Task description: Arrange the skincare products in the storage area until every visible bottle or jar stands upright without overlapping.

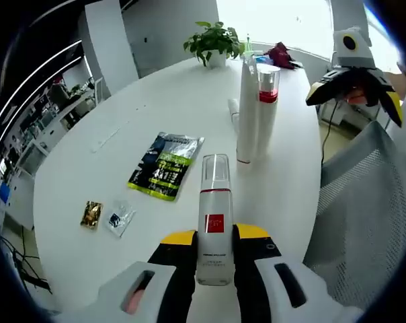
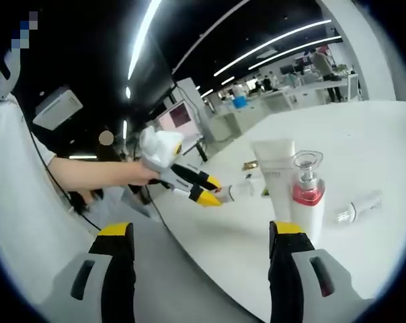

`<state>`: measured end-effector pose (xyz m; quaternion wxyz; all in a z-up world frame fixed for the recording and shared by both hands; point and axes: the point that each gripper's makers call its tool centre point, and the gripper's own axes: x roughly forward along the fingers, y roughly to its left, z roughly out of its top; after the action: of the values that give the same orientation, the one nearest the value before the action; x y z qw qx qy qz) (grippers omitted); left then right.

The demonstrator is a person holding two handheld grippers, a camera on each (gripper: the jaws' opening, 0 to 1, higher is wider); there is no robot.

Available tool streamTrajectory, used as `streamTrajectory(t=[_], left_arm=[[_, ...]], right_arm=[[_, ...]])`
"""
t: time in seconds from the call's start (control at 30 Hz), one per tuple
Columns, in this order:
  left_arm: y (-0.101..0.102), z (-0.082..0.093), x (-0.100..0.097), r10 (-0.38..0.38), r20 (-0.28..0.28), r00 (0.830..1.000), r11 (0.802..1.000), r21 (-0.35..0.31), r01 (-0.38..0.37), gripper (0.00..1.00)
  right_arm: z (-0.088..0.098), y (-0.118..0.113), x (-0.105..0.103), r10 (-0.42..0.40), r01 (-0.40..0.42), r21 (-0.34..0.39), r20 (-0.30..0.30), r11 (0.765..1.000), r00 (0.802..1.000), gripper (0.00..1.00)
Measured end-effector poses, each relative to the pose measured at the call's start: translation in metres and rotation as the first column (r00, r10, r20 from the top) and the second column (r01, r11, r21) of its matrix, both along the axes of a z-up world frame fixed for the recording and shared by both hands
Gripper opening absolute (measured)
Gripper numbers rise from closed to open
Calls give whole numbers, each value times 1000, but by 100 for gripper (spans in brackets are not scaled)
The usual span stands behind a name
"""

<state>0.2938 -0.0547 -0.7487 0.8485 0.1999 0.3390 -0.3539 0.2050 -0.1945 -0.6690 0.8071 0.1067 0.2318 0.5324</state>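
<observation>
My left claw (image 1: 215,259) pinches a bottle (image 1: 215,219) standing tall low in the frame, the tube (image 1: 248,111) and pump bottle (image 1: 267,101) stand straight ahead on the table (image 1: 122,134), and my right claw (image 2: 203,259) is spread wide.

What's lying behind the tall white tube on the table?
In the left gripper view, a small white bottle lies on its side behind the tall white tube, partly hidden by it. Farther back stands a potted plant.

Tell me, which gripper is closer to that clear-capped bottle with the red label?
Left. The left gripper clamps the bottle between its jaws; the right gripper hovers open off the table's far side.
</observation>
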Motion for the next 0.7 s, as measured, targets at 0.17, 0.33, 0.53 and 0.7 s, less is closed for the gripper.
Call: streamTrajectory(t=[0.17, 0.33, 0.53, 0.7], left_arm=[[-1, 22, -7, 69, 39, 997, 995, -79, -66, 25], [2, 34, -12, 133, 61, 989, 983, -135, -124, 25], [7, 43, -21, 173, 81, 982, 974, -165, -158, 25], [6, 45, -29, 197, 92, 976, 966, -187, -178, 25]], right_arm=[[16, 20, 3, 6, 0, 112, -56, 994, 998, 80], [34, 36, 9, -3, 31, 240, -113, 970, 994, 77], [29, 51, 1, 44, -17, 215, -120, 976, 992, 77], [24, 55, 0, 59, -28, 210, -143, 977, 988, 76]])
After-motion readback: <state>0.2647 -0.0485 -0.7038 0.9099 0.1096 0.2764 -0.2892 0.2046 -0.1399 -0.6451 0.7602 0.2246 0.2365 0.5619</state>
